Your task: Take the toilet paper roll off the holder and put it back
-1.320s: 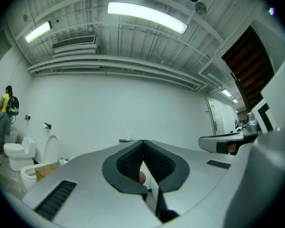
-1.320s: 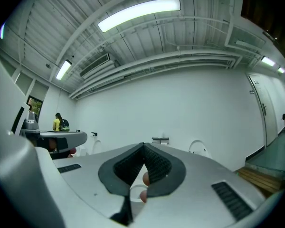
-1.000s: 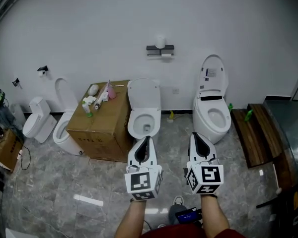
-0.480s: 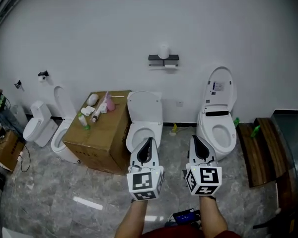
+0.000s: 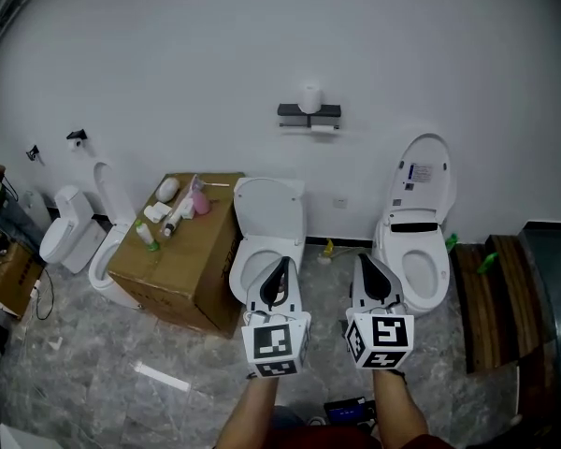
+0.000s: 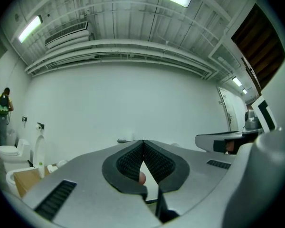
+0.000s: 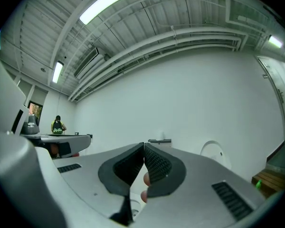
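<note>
Both tongs are clenched and empty. The left gripper (image 5: 279,266) has its ribbed pads meeting at the tips with nothing between them, and the right gripper (image 5: 364,260) is shut the same way. They are held side by side, pointing roughly level at the white wall (image 5: 168,54).

Below them stand a toilet with its lid up (image 5: 266,221) and a cardboard box (image 5: 182,251) topped with bottles. A second open toilet (image 5: 423,241) stands to the right.

The toilet paper roll (image 5: 309,98) stands upright on the dark wall holder (image 5: 309,113), well apart from both tongs. A small white piece shows under the holder's right end.

By my reading nothing is done yet: approach, lift-off and return all remain.

Compared with a second earlier, the holder and toilets sit larger and lower in the head view, so the person has walked nearer. The tongs keep the same closed pose.
</note>
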A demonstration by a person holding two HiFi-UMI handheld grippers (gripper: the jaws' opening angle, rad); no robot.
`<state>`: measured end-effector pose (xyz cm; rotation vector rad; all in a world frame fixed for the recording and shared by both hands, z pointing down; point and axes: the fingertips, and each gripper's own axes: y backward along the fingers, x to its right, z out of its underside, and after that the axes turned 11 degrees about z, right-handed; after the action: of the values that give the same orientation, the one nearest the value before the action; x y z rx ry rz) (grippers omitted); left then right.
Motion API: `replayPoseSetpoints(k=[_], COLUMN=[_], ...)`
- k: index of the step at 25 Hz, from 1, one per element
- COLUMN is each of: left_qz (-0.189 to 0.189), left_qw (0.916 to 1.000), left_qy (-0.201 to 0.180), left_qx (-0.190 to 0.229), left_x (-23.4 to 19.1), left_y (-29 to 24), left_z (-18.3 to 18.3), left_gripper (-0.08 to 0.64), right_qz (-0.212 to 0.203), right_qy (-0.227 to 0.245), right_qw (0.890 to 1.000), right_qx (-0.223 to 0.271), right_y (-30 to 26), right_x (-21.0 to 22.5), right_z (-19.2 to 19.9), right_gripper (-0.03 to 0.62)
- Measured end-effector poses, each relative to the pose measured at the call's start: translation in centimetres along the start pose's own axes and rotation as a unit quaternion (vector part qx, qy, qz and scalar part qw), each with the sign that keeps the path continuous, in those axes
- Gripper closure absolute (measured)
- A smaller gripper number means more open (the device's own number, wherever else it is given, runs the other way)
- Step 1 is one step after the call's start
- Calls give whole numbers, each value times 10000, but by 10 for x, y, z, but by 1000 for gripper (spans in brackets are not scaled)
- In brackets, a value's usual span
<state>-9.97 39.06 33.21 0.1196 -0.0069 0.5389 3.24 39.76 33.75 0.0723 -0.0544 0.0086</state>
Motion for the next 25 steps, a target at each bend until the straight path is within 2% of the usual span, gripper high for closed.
replayPoseSetpoints(k=[10,19,25], left_qz=[166,352,462], left_qw=[9998,9992,9987], left_qy=[117,94,134], left_qx=[33,139,152], left_x=[-63,-161,-205], left_y=[-93,-198,-253], left_z=[29,21,28], left_gripper=[546,546,546], right_qz=[87,279,382], right_qy=[136,-11,-49], right_qw=[9998,9996,9992], right_qx=[-76,-65,-56], right_y=[-109,-248,-314], right_x=[-11,-39,-51], right_z=[26,17,23], right_gripper=[575,575,575])
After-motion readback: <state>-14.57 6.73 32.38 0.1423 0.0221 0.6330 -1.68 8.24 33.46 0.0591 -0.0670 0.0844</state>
